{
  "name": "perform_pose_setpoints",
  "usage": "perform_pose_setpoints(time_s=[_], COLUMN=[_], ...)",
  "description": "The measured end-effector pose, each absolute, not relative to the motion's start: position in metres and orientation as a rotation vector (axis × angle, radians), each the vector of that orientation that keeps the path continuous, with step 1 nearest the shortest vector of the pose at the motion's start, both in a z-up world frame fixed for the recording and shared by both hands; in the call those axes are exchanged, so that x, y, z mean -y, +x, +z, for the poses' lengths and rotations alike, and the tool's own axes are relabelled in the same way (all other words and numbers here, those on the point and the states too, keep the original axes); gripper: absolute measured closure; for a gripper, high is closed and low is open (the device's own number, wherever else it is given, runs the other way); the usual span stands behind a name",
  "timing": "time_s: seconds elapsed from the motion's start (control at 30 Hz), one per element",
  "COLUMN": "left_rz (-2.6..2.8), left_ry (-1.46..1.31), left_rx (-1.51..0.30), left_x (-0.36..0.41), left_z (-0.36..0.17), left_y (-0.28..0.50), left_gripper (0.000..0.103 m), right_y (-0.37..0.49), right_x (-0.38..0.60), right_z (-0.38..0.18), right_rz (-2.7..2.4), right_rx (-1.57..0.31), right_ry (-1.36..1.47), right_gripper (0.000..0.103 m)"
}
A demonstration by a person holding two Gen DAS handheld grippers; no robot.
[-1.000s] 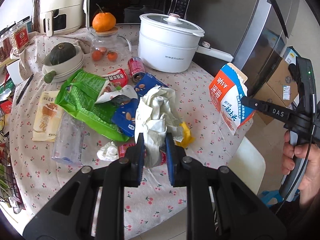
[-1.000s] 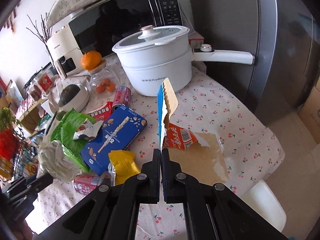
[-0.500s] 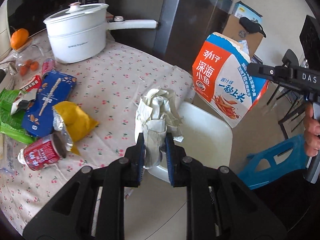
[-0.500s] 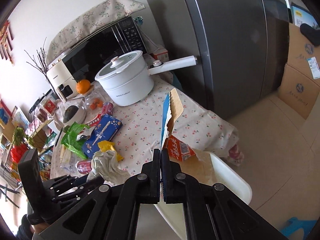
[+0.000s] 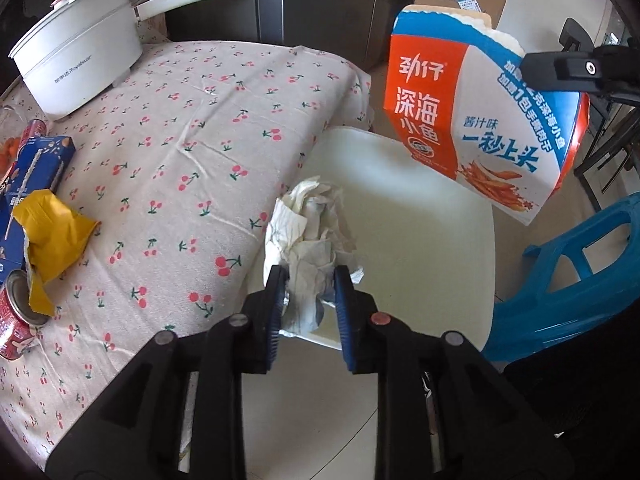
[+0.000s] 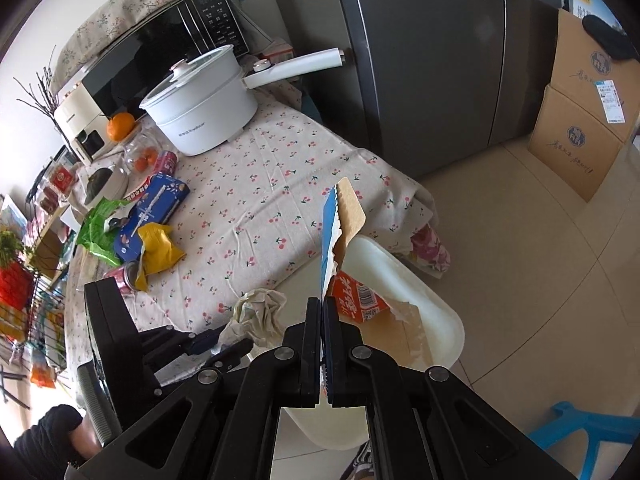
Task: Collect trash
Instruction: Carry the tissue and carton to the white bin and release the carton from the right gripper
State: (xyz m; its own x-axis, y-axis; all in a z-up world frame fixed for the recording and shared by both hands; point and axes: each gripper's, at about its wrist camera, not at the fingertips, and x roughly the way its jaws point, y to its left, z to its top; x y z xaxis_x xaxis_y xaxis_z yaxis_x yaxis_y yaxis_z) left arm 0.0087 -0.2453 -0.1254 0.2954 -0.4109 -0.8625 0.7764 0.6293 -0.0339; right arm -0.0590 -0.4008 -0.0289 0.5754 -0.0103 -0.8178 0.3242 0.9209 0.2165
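Observation:
My left gripper (image 5: 308,280) is shut on a crumpled white paper wad (image 5: 312,224) and holds it over the near edge of a white chair seat (image 5: 420,216) beside the table. It also shows in the right wrist view (image 6: 224,344) with the wad (image 6: 260,312). My right gripper (image 6: 323,308) is shut on the torn edge of an orange, blue and white snack carton (image 6: 352,300), held above the chair seat (image 6: 404,292). In the left wrist view the carton (image 5: 472,128) hangs from the right gripper's fingers (image 5: 560,70).
The cherry-print table (image 5: 192,152) holds a white pot (image 5: 76,68), a blue box (image 5: 32,168), a yellow wrapper (image 5: 48,228) and a red can (image 5: 16,320). A blue plastic stool (image 5: 572,280) stands right of the chair. Cardboard boxes (image 6: 576,120) and a fridge (image 6: 420,60) stand behind.
Both grippers have swung right, away from the table's clutter and out over the white chair seat, each still holding its piece of trash. The view has tilted downward.

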Motion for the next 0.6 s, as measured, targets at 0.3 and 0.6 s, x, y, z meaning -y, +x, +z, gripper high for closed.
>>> perform_pose_setpoints(time_s=[0.3, 0.6], left_rz=[-0.740, -0.616], left_ry=[0.415, 0.407], left_rx=[-0.932, -0.946], left_x=[0.216, 0.170], left_z=[-0.105, -0.094], left_y=[0.016, 0.034], left_gripper=[0.021, 0.013], right_y=[-0.054, -0.039], right_x=[0.401, 0.396], right_z=[-0.037, -0.063], right_rz=[-0.202, -0.205], right_rx=[-0.977, -1.069], right_ry=[0.371, 0.380], right_gripper=[0.101, 0.100])
